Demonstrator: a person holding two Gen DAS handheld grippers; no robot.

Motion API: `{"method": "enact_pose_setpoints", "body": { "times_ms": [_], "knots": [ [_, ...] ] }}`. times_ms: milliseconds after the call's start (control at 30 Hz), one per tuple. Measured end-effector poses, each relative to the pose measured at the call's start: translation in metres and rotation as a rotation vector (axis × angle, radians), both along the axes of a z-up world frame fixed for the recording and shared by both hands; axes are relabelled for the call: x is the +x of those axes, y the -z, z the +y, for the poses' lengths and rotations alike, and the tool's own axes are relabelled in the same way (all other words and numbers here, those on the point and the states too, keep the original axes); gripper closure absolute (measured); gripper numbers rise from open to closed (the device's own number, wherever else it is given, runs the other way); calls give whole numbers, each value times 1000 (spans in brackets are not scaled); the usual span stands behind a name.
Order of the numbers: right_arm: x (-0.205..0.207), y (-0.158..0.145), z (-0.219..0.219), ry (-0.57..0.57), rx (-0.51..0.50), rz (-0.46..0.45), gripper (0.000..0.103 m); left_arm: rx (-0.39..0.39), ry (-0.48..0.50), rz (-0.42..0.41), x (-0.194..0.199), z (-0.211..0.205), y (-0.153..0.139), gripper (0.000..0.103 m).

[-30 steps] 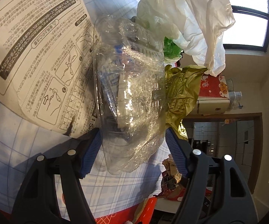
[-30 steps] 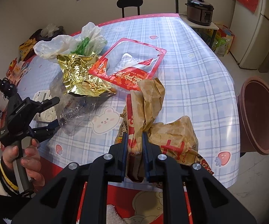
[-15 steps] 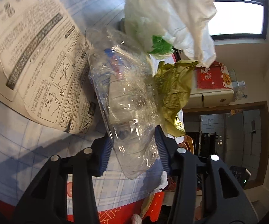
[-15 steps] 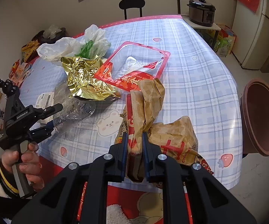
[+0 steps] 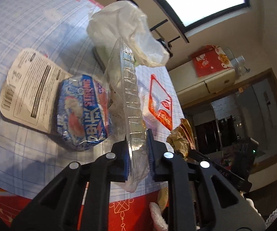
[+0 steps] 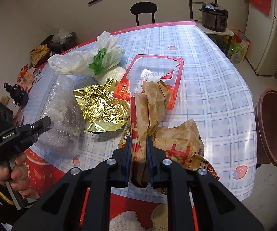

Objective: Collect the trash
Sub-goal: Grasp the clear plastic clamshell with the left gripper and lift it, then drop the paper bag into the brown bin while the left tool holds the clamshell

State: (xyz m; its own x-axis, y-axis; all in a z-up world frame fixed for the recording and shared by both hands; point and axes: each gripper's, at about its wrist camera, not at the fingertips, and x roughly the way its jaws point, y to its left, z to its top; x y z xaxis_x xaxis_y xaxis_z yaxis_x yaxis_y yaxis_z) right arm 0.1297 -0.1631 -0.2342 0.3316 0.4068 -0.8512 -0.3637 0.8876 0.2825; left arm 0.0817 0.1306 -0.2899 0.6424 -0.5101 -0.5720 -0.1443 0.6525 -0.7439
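Trash-wise, my left tool (image 5: 137,154) pinches the crushed clear plastic container (image 5: 126,88), long axis pointing away; right tool (image 6: 138,155) clamps the crumpled brown paper bag (image 6: 151,104) nearer the brown bin (image 6: 273,125).

Checked table (image 6: 205,73) strewn with wrappers (image 6: 100,105)

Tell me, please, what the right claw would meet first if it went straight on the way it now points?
Beyond the brown paper bag it already grips, the right claw would probably reach the red-edged clear pouch lying on the table, though depth is hard to judge.
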Motion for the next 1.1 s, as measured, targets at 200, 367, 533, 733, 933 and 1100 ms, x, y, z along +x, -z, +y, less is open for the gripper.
{"method": "enact_pose_setpoints", "body": {
  "times_ms": [200,367,533,733,933,1100],
  "knots": [
    [-1,-12,-3,8,29,-34,87,15,23,-81,-17,7,-32,85],
    [-2,-22,-12,27,52,-60,87,44,30,-123,-23,9,-57,85],
    [-2,-28,-23,58,79,-75,87,84,40,-197,-24,2,-91,85],
    [-2,-41,-44,94,115,-110,87,252,71,-277,-26,-19,-133,85],
    [0,-49,-69,142,140,-137,87,415,98,-325,-27,-42,-160,85],
    [5,-56,-97,194,155,-164,87,422,134,-366,-21,-62,-172,85]
  ]
}}
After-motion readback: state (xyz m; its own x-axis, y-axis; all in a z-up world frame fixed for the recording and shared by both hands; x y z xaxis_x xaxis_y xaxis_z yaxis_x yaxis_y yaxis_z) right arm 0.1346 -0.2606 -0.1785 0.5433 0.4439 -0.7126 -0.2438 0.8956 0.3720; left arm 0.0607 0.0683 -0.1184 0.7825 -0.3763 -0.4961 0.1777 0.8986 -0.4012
